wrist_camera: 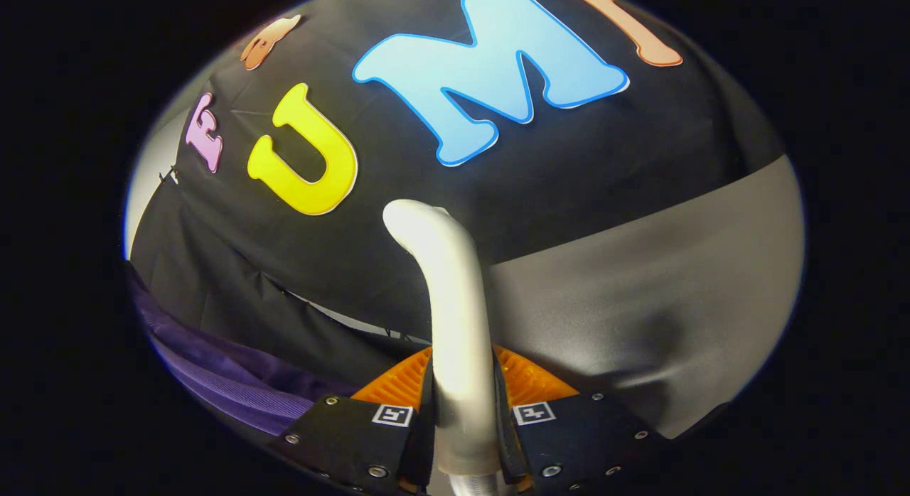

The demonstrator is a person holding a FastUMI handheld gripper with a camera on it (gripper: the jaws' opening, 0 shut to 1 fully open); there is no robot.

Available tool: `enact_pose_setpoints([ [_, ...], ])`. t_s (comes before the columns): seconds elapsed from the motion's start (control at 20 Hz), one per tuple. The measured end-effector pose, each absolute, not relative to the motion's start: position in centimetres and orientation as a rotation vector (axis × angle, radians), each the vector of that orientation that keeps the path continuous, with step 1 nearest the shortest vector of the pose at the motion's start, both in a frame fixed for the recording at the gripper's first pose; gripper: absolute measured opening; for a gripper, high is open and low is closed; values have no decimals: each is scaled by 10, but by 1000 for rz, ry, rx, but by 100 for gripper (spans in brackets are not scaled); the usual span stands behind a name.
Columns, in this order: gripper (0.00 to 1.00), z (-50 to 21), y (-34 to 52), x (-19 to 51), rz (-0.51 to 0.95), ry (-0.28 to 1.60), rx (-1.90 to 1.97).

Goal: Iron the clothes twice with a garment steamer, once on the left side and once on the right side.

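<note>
My gripper (463, 382) is shut on the white garment steamer (448, 297). Both orange ribbed fingers (398, 386) press against its neck from either side. The steamer rises from between the fingers and curves over to the left at its top, its head seen against the black booth wall. A purple garment (220, 372) lies low to the left of the fingers, only a folded strip of it showing. The steamer's head is well apart from the garment.
A grey table surface (640, 290) spreads to the right of and beyond the fingers, up to the black cloth wall (569, 169). A pale grey panel (146, 176) shows past the cloth's left edge.
</note>
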State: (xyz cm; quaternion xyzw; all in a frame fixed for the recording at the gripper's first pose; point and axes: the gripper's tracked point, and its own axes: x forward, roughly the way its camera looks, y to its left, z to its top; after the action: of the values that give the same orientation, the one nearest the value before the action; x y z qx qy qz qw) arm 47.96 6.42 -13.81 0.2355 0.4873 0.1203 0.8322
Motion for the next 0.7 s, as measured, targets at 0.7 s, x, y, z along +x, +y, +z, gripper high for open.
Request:
enact_pose_setpoints([
  [0.7,36,47,86,344,322,493,431],
])
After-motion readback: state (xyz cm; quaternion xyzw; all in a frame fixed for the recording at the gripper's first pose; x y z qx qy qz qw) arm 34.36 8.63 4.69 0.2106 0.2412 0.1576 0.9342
